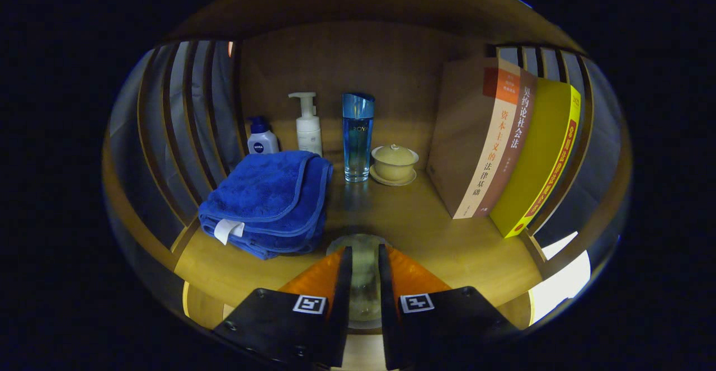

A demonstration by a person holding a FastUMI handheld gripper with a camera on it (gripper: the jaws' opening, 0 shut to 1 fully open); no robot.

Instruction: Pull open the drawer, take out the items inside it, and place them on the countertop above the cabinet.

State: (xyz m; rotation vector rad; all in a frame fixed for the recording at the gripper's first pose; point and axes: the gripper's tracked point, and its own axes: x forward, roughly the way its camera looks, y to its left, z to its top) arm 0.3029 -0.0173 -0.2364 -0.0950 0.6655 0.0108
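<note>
The gripper (364, 281) was clamped on a clear glass (363, 259) held over the bench (425, 231), just ahead of the blue towel (268, 197) and books (498, 141). By my reckoning, one item was nearly delivered; the drawer's remaining contents couldn't be judged.

Tool (364, 259) level, fingers nearly closed, narrow gap
</note>
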